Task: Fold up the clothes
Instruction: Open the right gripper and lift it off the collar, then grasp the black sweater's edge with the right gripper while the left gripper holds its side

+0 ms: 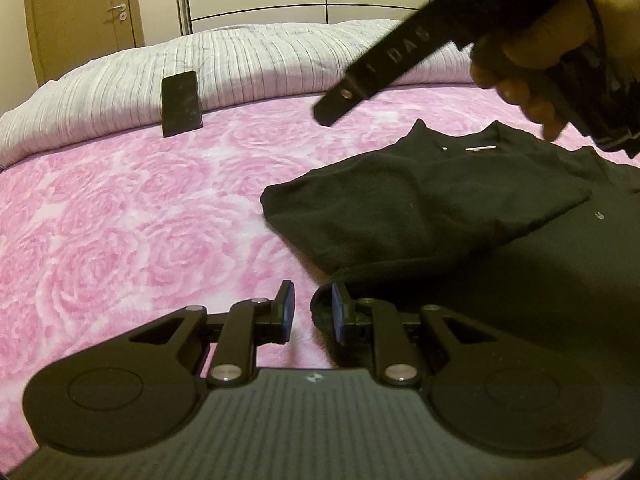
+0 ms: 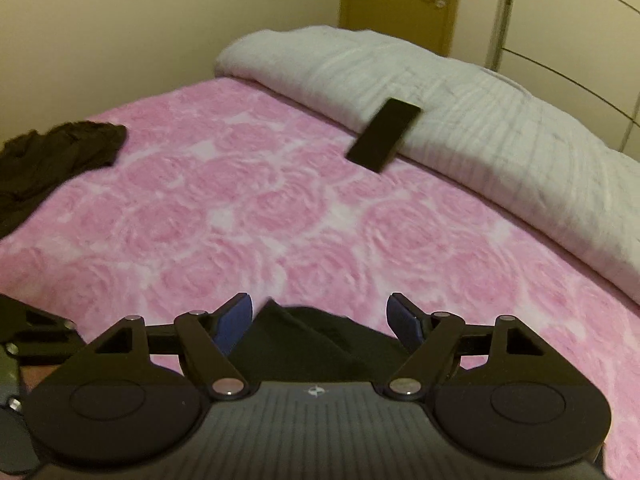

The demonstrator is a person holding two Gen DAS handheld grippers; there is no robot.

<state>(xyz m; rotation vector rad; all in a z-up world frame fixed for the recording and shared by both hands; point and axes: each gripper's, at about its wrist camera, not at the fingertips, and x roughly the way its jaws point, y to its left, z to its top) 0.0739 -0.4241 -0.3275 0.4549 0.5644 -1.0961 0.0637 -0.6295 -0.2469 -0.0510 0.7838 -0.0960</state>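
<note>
A black T-shirt (image 1: pixel 460 208), partly folded, is spread on the pink bed (image 1: pixel 120 220), collar far. The left tool (image 1: pixel 312 312), jaws narrowly parted, appears empty beside its near-left edge. The right tool (image 2: pixel 320 320) is held wide open above the fabric, gripping nothing.

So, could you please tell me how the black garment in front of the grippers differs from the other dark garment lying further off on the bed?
The black garment lies spread mostly flat with one side folded over, its neckline showing; the other dark garment sits crumpled in a heap. The black garment lies right by the left gripper, its edge at the fingers; the crumpled one lies apart, untouched. Both are dark and rest on the pink blanket.
</note>
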